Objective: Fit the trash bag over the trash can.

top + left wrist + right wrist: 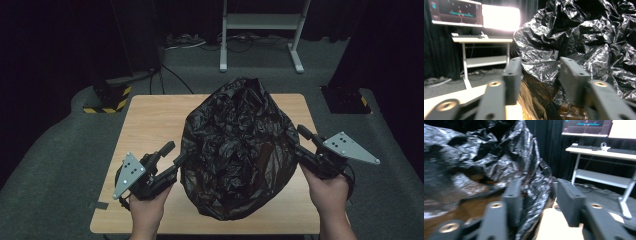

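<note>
While on table | black bag (237, 150) film between both grippers' jaws

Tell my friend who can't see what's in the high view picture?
A big crumpled black plastic bag sits on a small wooden table. A person's hands hold the left gripper and right gripper against the bag's two sides. The room behind is dark.

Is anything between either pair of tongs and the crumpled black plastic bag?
Nothing visible. The crumpled black plastic bag sits on the wooden table, with the left tongs and right tongs at its two sides, film between their jaws.
</note>
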`<state>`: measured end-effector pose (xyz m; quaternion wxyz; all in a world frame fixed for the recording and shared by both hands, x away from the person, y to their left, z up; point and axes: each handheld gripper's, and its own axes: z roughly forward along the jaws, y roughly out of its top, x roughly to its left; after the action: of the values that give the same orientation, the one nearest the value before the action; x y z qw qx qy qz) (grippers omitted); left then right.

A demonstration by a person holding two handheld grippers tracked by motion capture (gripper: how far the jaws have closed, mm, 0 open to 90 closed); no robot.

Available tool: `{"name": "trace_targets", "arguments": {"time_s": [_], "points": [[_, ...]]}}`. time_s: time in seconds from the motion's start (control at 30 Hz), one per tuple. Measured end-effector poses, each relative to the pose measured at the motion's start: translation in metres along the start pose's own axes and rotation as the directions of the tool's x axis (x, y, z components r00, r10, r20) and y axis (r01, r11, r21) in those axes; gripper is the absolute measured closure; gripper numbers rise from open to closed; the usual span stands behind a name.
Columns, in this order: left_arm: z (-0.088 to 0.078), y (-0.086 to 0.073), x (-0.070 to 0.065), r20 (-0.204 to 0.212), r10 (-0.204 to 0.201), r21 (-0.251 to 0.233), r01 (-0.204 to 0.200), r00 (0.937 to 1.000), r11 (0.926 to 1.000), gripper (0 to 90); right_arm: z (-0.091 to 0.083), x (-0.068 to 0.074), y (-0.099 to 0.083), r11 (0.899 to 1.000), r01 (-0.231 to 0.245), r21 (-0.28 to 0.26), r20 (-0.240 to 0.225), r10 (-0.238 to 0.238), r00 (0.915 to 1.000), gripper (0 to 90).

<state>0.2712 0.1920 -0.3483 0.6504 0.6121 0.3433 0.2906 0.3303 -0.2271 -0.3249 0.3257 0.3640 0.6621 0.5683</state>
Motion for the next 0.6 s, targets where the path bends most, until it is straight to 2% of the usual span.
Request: {"name": "trace_targets", "arguments": {"time_s": [0.07,0.2,0.37,0.47,0.6], "points": [[0.001,0.0,0.0,0.008,-0.011,0.004,0.011,0.9999,0.9999,60.8,0.002,0.001,-0.002,1.0,0.003,0.007,-0.005,-0.003,1.0,66.7],[0.004,0.001,-0.001,0.002,-0.007,0.01,0.007,1.0,0.9999,73.0,0.003,0.003,-0.004,1.0,0.024,0.008,0.009,-0.024,0.9997,84.4],[0.009,0.0,-0.001,-0.029,0.016,0.025,-0.015,0.9995,0.9996,84.2,0.001,-0.001,-0.004,0.999,0.038,0.006,0.07,-0.039,0.9968,85.6],[0.012,-0.002,-0.001,-0.042,0.02,0.031,-0.019,0.9989,0.9993,89.5,0.004,-0.009,-0.01,1.0,0.007,0.03,0.084,-0.009,0.9964,85.0],[0.014,-0.005,0.002,-0.058,0.018,0.044,-0.015,0.9982,0.9989,89.9,0.012,-0.017,-0.023,0.998,-0.02,0.066,0.092,0.014,0.9957,84.6]]}}
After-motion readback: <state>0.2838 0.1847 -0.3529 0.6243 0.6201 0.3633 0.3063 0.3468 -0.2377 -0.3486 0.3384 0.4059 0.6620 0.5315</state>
